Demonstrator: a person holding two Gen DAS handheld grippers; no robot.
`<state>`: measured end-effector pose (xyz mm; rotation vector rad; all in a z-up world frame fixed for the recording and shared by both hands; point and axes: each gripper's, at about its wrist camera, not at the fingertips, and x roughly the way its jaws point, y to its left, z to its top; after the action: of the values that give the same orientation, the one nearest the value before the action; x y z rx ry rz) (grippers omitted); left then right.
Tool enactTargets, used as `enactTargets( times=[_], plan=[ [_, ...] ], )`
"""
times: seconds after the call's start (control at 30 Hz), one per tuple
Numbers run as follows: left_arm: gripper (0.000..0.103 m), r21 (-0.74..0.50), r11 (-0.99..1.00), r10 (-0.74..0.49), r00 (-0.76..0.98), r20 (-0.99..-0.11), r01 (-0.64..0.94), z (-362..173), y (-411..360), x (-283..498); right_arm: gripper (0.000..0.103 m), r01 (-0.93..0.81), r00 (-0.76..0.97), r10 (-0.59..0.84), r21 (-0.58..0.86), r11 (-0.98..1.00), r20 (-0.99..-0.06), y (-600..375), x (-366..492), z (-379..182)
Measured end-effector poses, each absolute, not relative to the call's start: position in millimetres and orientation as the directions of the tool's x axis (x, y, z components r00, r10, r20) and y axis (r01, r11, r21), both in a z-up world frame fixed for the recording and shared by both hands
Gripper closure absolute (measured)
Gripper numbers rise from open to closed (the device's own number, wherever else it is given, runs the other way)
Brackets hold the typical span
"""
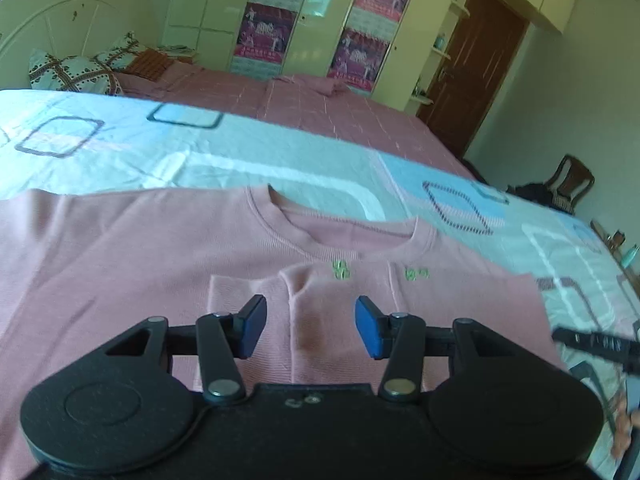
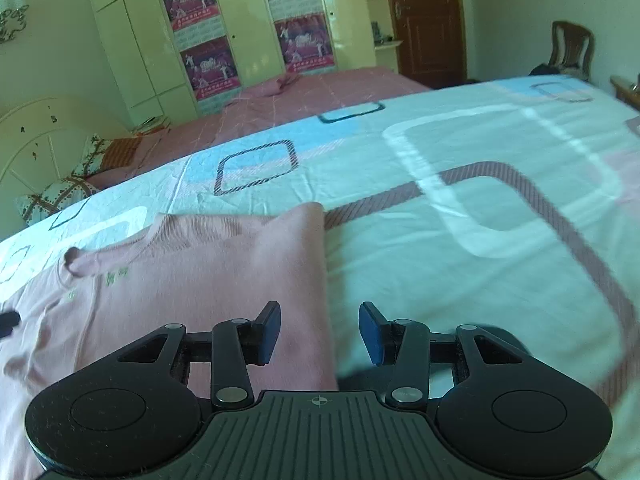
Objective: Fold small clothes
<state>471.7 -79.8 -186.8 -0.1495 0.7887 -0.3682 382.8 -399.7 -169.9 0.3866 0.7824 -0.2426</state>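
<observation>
Left gripper (image 1: pixel 311 326): nearest the left wrist camera, at 6 o'clock in its view; blue pads (image 1: pixel 370 330) stood spread apart with nothing pinched, hovering over folded pink fabric.
Right gripper (image 2: pixel 319 332): at 6 o'clock in the right wrist view; its fingers were likewise parted and held nothing, the left pad over the garment, the right pad over bare sheet.
Pink top (image 1: pixel 120 248): the task's garment, a small round-necked knit, lay flat on the bed directly under and ahead of both grippers, neckline toward 12 o'clock in the left view.
Folded flap (image 1: pixel 440 312): one side of the top was turned in across the chest, its edge reaching just under the collar; it lay between the left pads and out to 3 o'clock.
Green embroidery (image 1: pixel 341 270): small marks below the collar, partly beside the flap's upper edge.
Garment edge (image 2: pixel 325 280): in the right view a straight folded edge ran from 12 o'clock down between the pads.
Bedsheet (image 2: pixel 480 208): white and pale blue with rounded-square outlines, spread beneath the top and out to 3 o'clock.
Second bed (image 1: pixel 320 104): pink checked cover, beyond the sheet at 12 o'clock.
Pillow (image 1: pixel 72 74): patterned, at 10 o'clock by the headboard.
Wardrobe (image 2: pixel 136 40): cream doors carrying posters, at 11 o'clock.
Door (image 2: pixel 428 16): brown, at 1 o'clock.
Chair (image 2: pixel 570 50): wooden, at 2 o'clock.
</observation>
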Motion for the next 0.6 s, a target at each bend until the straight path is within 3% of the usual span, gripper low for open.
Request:
enactTargets(
  times=[0.13, 0.17, 0.2, 0.23, 0.43, 0.5, 0.6],
  plan=[
    [0.057, -0.254, 0.94, -0.341, 0.616, -0.71, 0.227, -209.7, -79.8, 479.7, 0.061, 0.364, 0.669, -0.04, 0.279, 0.889, -0.743, -412.6, 425.1, -187.4],
    [0.057, -0.25, 0.941, -0.337, 0.625, -0.704, 0.227, -210.9, -78.7, 478.5, 0.067, 0.37, 0.665, -0.028, 0.297, 0.88, -0.746, -417.3, 432.2, -191.8],
    [0.057, -0.242, 0.943, -0.331, 0.627, -0.705, 0.226, -210.4, -78.8, 478.8, 0.086, 0.37, 0.662, -0.018, 0.306, 0.877, -0.749, -420.9, 438.7, -195.8],
    [0.057, -0.237, 0.945, -0.326, 0.627, -0.708, 0.225, -209.8, -79.4, 478.6, 0.089, 0.375, 0.664, -0.027, 0.301, 0.877, -0.747, -422.9, 442.0, -197.7],
    [0.054, -0.23, 0.953, -0.304, 0.619, -0.725, 0.199, -198.5, -77.6, 475.8, 0.09, 0.397, 0.677, -0.108, 0.238, 0.886, -0.728, -419.1, 432.8, -198.0],
    [0.036, -0.231, 0.957, -0.288, 0.635, -0.717, 0.173, -189.7, -69.3, 470.2, 0.09, 0.423, 0.666, -0.174, 0.175, 0.889, -0.725, -414.1, 428.8, -192.8],
    [0.031, -0.23, 0.961, -0.271, 0.663, -0.697, 0.151, -176.7, -49.6, 461.8, 0.089, 0.373, 0.689, -0.134, 0.19, 0.908, -0.712, -401.7, 417.0, -181.5]
  ],
)
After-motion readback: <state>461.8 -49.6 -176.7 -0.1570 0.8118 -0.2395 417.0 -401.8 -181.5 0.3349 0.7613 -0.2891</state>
